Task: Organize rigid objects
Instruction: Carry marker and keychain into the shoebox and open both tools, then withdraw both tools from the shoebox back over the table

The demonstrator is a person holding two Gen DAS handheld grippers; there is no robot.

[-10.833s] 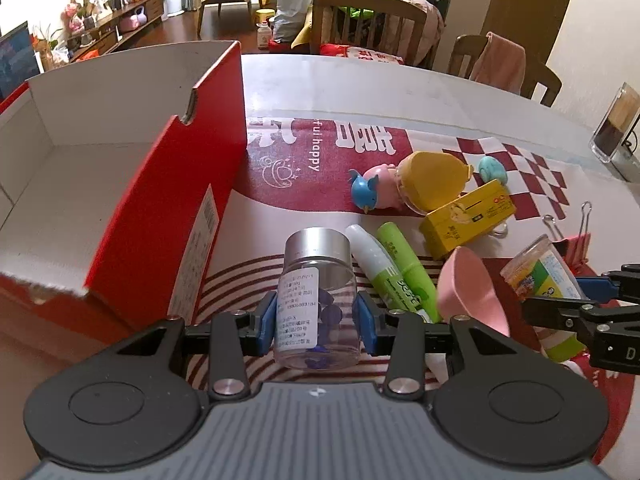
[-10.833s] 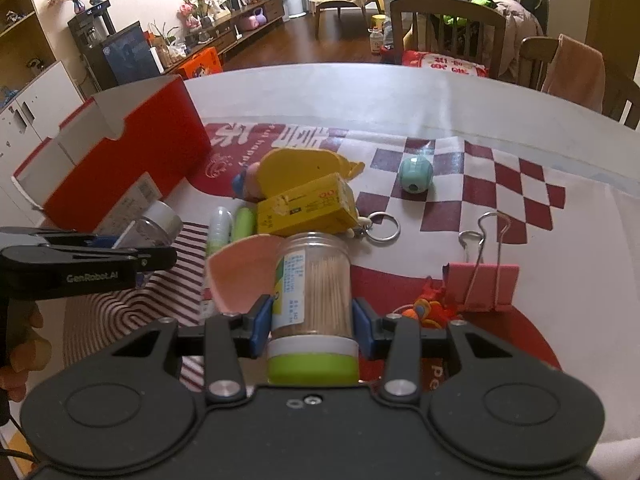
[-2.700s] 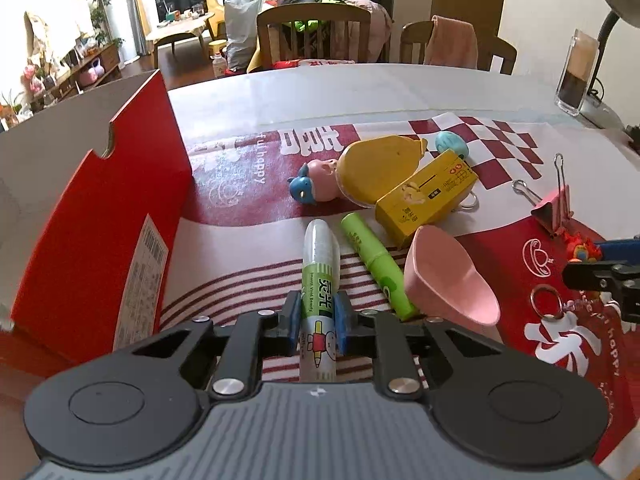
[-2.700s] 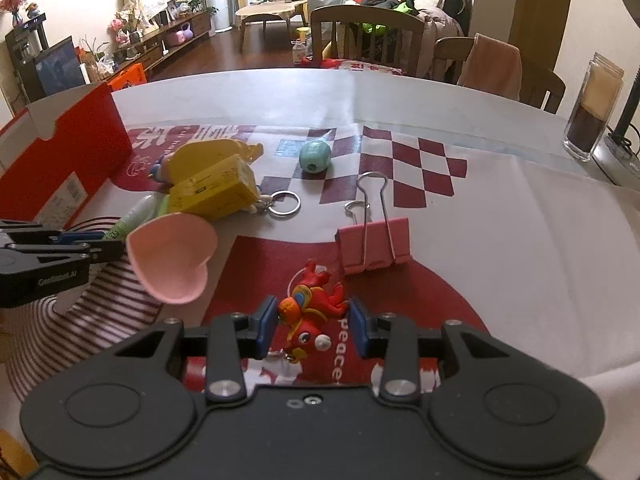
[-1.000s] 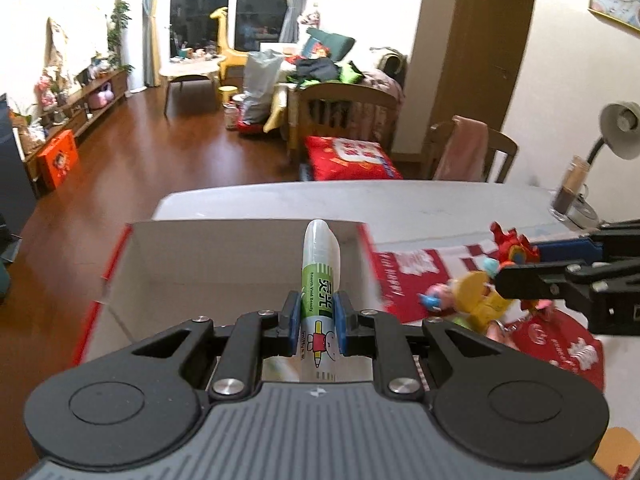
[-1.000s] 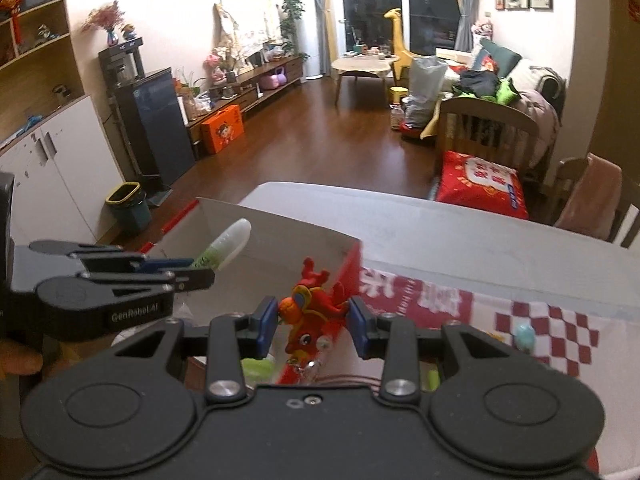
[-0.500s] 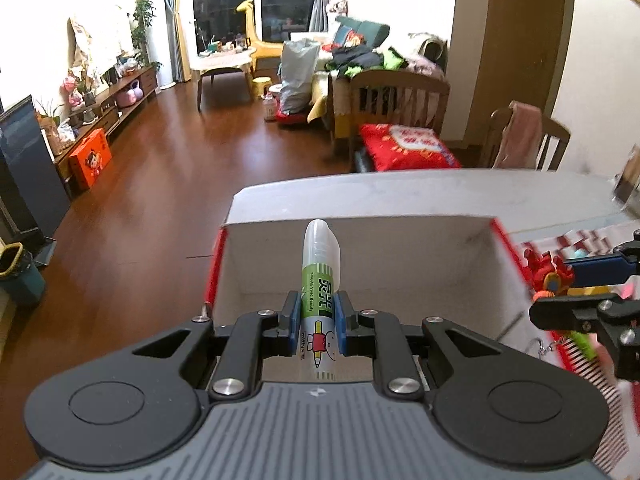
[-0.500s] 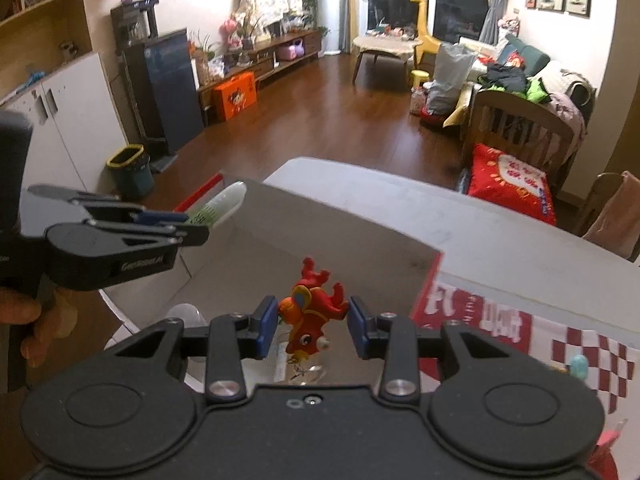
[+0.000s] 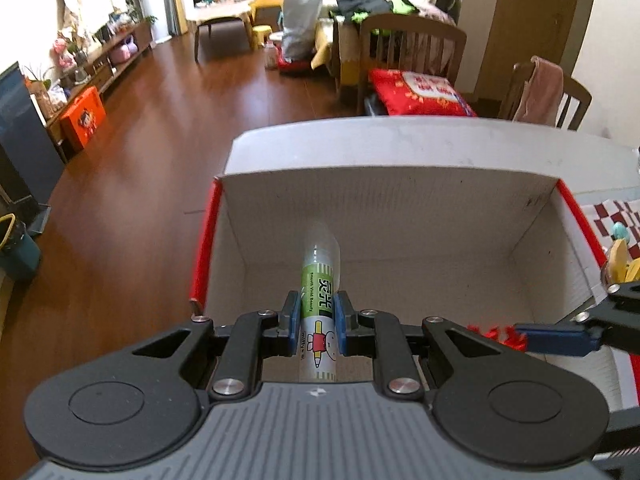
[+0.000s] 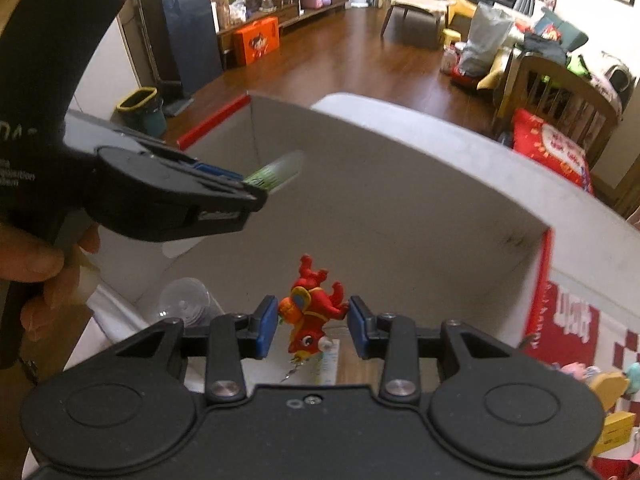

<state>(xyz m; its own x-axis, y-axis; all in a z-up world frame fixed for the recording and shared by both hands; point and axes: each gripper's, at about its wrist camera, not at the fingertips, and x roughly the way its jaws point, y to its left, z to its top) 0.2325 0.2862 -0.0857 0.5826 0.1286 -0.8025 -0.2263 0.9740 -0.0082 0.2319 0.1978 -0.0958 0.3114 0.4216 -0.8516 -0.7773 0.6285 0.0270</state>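
A: So, the left wrist view first. What is only seen there?

B: The left gripper [image 9: 318, 322] is closed tight on a glue stick [image 9: 319, 308]. Its label is green and white with a small cartoon figure, and the cap is clear plastic. The stick points into the box [image 9: 400, 196], above the inside. The box is cardboard, grey-white inside with red edges. At the right, one blue pad of the right gripper [image 9: 556, 338] enters the picture; only a red scrap of its toy [image 9: 496, 334] shows.

A: And the right wrist view?

B: There the right gripper [image 10: 313, 326] holds the toy [image 10: 312, 316], a small red and orange figure, glossy, like rubber. The jaws are partly closed and the blue pads press on its sides. It hangs over the inside of the box [image 10: 400, 152]. A clear jar [image 10: 186, 300] lies in the box, half hidden behind the gripper. Below the toy is something with a label, which I cannot make out. The left gripper [image 10: 256, 192] is seen from the side, with a hand [image 10: 38, 268] on its handle; only the blurred cap end of the glue stick [image 10: 280, 170] shows.
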